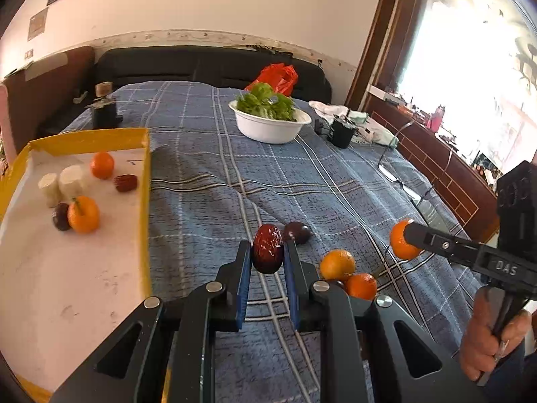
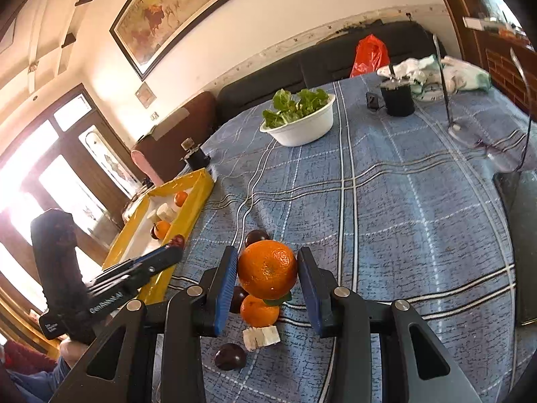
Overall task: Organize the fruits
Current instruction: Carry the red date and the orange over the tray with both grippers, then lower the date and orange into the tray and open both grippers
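My left gripper [image 1: 267, 248] is shut on a dark red date [image 1: 267, 252], held just above the blue checked cloth. To its left lies a yellow-rimmed white tray [image 1: 144, 174] holding two oranges, two dark fruits and white chunks. My right gripper [image 2: 267, 255] is shut on an orange [image 2: 267, 272], lifted over the cloth. It shows in the left wrist view as right gripper [image 1: 411, 235] with that orange [image 1: 397, 241]. Under it lie another orange [image 2: 260, 310], a white chunk [image 2: 261, 336] and dark plums [image 2: 230, 356]. The left gripper [image 2: 176, 247] reaches toward the tray [image 2: 198, 194].
A white bowl of lettuce [image 1: 272, 131] stands mid-table, with a black cup [image 1: 342, 132], a crumpled cloth and eyeglasses [image 1: 399, 181] to its right. A red bag [image 1: 277, 79] lies on the dark sofa behind. A small dark jar [image 1: 104, 110] stands beyond the tray.
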Action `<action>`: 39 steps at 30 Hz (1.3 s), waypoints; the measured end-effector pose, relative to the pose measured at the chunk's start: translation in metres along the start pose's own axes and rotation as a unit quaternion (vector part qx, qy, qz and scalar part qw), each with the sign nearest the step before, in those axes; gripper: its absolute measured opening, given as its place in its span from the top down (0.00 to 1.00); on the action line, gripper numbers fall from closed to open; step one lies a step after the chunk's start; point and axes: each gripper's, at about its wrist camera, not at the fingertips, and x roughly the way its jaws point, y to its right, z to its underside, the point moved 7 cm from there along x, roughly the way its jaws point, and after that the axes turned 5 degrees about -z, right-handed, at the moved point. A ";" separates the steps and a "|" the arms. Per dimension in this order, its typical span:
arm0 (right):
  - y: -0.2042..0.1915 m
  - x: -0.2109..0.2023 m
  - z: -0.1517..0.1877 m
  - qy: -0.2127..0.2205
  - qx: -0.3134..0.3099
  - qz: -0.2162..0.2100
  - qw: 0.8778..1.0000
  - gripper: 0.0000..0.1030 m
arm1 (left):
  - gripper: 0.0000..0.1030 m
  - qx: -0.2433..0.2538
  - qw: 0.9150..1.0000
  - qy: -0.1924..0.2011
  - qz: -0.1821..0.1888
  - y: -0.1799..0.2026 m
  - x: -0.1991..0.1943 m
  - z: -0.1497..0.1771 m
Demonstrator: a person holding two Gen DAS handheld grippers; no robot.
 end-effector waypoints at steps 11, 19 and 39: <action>-0.025 0.012 0.000 -0.020 0.006 -0.008 1.000 0.60 | 0.82 -0.048 0.998 0.025 -0.021 -0.056 -0.038 -0.011; -0.101 0.048 -0.009 -0.053 -0.044 -0.040 0.997 0.60 | 0.82 -0.099 0.993 0.035 -0.054 -0.118 -0.059 -0.021; -0.178 0.219 -0.037 -0.136 -0.112 0.035 0.984 0.60 | 0.82 -0.174 0.978 -0.066 -0.096 -0.231 -0.014 -0.025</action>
